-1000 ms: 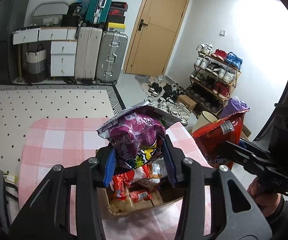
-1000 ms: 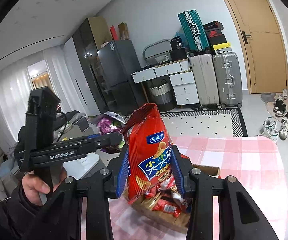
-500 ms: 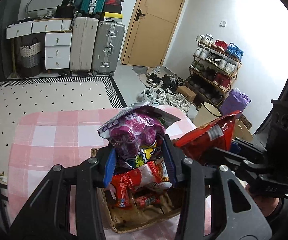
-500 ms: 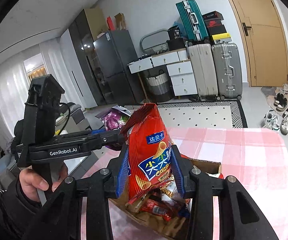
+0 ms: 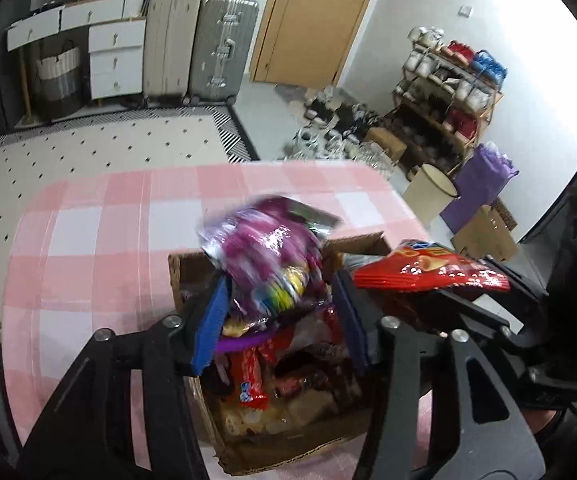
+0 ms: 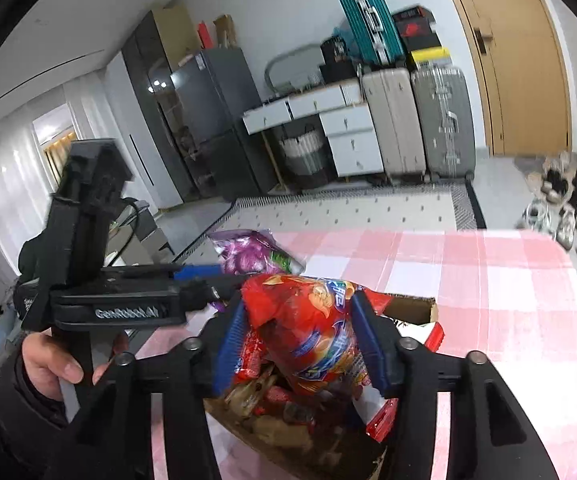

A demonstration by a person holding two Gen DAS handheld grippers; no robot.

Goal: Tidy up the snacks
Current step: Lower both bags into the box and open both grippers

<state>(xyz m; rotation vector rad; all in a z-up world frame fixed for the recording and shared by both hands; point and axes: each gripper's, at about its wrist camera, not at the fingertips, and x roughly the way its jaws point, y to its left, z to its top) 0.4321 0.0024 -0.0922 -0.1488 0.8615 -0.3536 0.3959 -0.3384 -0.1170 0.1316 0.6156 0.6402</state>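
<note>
An open cardboard box point(image 5: 177, 280) full of red snack packets stands on the pink checked table point(image 5: 88, 260). My left gripper point(image 5: 280, 280) hangs just above it, its jaws opening. A purple snack bag point(image 5: 264, 252) sits blurred between the blue pads point(image 5: 213, 320), slipping down, with the pads no longer pressing on it. My right gripper point(image 6: 299, 304) is over the box's right side and its jaws are opening too. The red chip bag point(image 6: 308, 336) between its pads has tipped forward and sags onto the packets. The box's floor is hidden.
A person's hand point(image 6: 48, 364) holds the left tool. Right of the table stand a cream bin point(image 5: 428, 196), a purple bag point(image 5: 482, 184) and a shoe rack point(image 5: 448, 92). Suitcases point(image 5: 196, 44), white drawers and a dotted rug point(image 5: 88, 148) lie beyond.
Both grippers came down closer to the box. Their jaws, clamped on the bags before, have spread. The purple bag is sliding down and the red bag has tipped over.
</note>
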